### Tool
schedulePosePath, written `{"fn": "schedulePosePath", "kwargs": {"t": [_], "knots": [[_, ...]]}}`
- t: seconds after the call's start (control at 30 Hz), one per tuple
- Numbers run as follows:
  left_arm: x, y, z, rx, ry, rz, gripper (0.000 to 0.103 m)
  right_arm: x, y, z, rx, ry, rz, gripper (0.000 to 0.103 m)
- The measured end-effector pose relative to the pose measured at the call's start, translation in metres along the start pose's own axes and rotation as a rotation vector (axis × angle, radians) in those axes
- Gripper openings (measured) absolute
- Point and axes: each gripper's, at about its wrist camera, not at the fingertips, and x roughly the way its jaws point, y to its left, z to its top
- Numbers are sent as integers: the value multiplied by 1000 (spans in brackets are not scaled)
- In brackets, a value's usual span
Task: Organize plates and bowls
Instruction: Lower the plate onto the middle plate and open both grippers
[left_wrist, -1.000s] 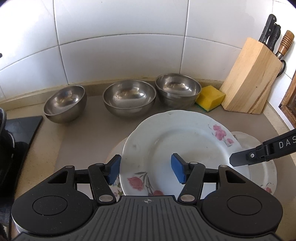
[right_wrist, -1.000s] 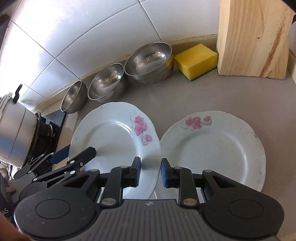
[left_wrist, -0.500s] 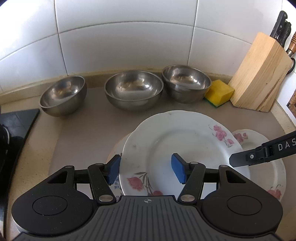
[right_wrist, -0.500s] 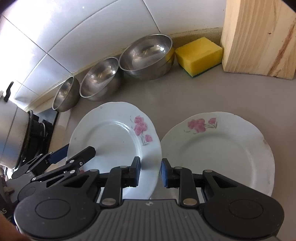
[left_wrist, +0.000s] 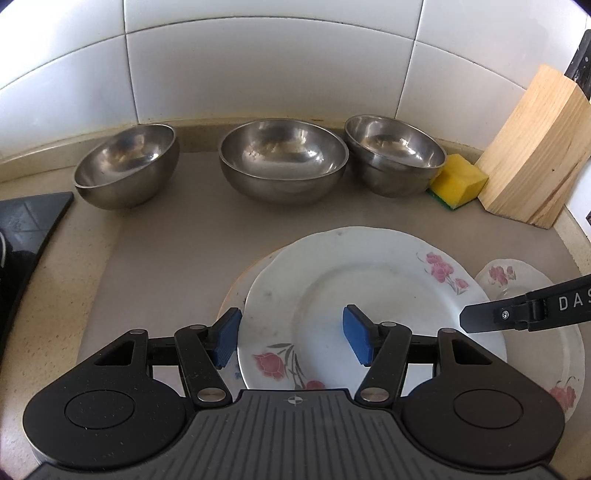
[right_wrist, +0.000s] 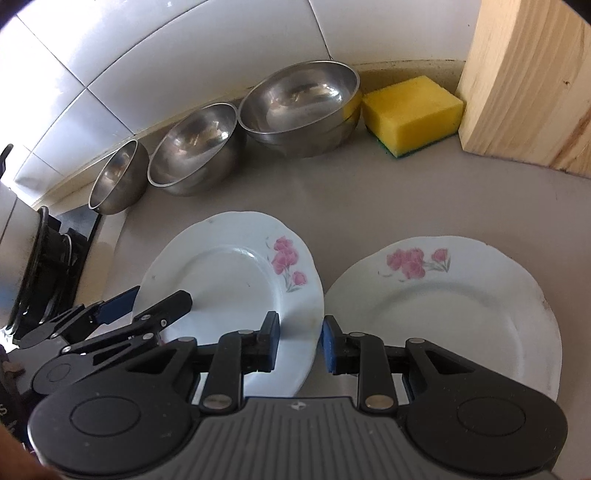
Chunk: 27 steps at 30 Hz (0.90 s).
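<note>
Three steel bowls stand in a row along the tiled wall: left (left_wrist: 127, 170), middle (left_wrist: 282, 158) and right (left_wrist: 395, 153). A white flowered plate (left_wrist: 369, 295) lies on top of another plate whose rim (left_wrist: 231, 295) shows at its left. A third flowered plate (right_wrist: 454, 310) lies to the right. My left gripper (left_wrist: 291, 338) is open, its fingers either side of the top plate's near left rim. My right gripper (right_wrist: 298, 345) is open, its fingers either side of the same plate's right rim (right_wrist: 314, 314).
A yellow sponge (left_wrist: 458, 181) and a wooden knife block (left_wrist: 535, 158) stand at the back right. A black stove (left_wrist: 26, 225) with a pot (right_wrist: 11, 258) is at the left. The counter (left_wrist: 177, 251) is grey-beige.
Both grippers have pulled back and risen a little, so the bowls look further off. The right gripper has opened slightly. The plates have not moved.
</note>
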Motion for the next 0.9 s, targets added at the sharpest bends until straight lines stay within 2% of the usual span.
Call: {"fn": "schedulePosePath", "kwargs": {"t": [0.1, 0.4, 0.57, 0.9], "knots": [[1, -2, -1, 29, -3, 14, 60, 0, 3, -1, -21, -19, -10, 9], [-4, 0, 2, 18, -14, 14, 59, -1, 8, 2, -53, -57, -43, 10], [-12, -2, 3, 23, -35, 20, 60, -7, 15, 4, -96, -106, -66, 10], [-33, -5, 2, 36, -72, 39, 64, -29, 4, -1, -70, -152, -75, 11]]}}
